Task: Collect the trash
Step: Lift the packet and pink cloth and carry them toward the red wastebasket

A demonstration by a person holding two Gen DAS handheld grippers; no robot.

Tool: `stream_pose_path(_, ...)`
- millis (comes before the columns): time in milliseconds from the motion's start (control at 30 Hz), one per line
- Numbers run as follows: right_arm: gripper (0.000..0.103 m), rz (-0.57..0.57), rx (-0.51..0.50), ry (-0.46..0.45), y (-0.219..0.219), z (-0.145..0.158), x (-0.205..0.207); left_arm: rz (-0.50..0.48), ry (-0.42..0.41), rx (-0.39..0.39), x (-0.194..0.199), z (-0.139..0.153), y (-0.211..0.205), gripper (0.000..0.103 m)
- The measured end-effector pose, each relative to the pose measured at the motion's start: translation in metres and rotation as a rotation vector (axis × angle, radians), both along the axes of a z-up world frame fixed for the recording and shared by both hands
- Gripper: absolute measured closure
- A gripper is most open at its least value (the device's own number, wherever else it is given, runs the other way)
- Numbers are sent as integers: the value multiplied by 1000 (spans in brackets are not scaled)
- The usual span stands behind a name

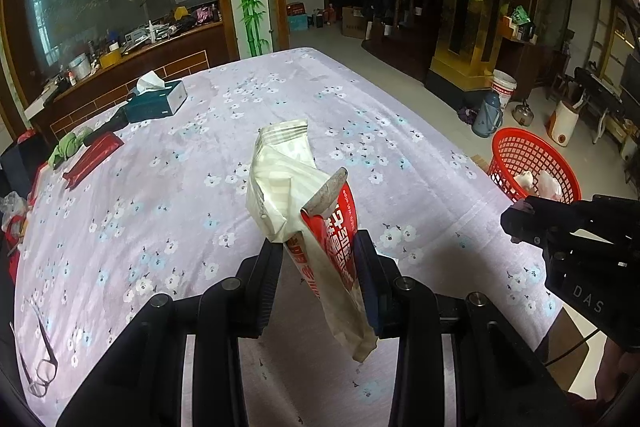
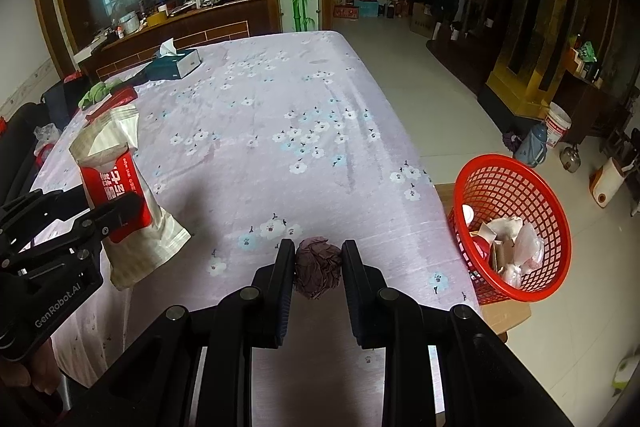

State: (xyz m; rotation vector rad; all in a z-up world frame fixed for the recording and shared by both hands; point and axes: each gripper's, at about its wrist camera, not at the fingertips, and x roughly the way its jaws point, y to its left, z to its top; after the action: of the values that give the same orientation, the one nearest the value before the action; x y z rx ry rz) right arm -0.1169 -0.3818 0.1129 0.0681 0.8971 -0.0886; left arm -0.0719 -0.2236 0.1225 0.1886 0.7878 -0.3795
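Right wrist view: above the floral-clothed table (image 2: 304, 99), the right gripper (image 2: 318, 259) pinches a crumpled brownish wad (image 2: 318, 267) and the left gripper (image 1: 318, 259) clamps a red-and-white wrapper (image 1: 296, 195), each best carried right over the red basket (image 2: 516, 227) before release.

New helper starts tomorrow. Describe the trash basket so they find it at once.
Start at the big table under its lilac flowered cloth. Off its right edge a round red plastic mesh basket sits tilted on a cardboard box. It alone already holds crumpled wrappers.
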Motion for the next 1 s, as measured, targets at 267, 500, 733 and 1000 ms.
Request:
stream_pose_path(267, 78, -10, 3, 0, -5, 0, 0, -12, -1, 7, 1, -2, -5, 68)
stream_pose_path(500, 78, -24, 6, 4, -10, -2, 1, -26, 3, 9, 4, -3, -9, 68)
stream_pose_path(733, 78, -34, 4, 6, -15, -2, 2, -39, 5, 11, 6, -4, -14, 68)
stream_pose_path(1000, 78, -45, 3, 11, -20, -4, 0, -53, 11, 9, 8, -7, -19, 68)
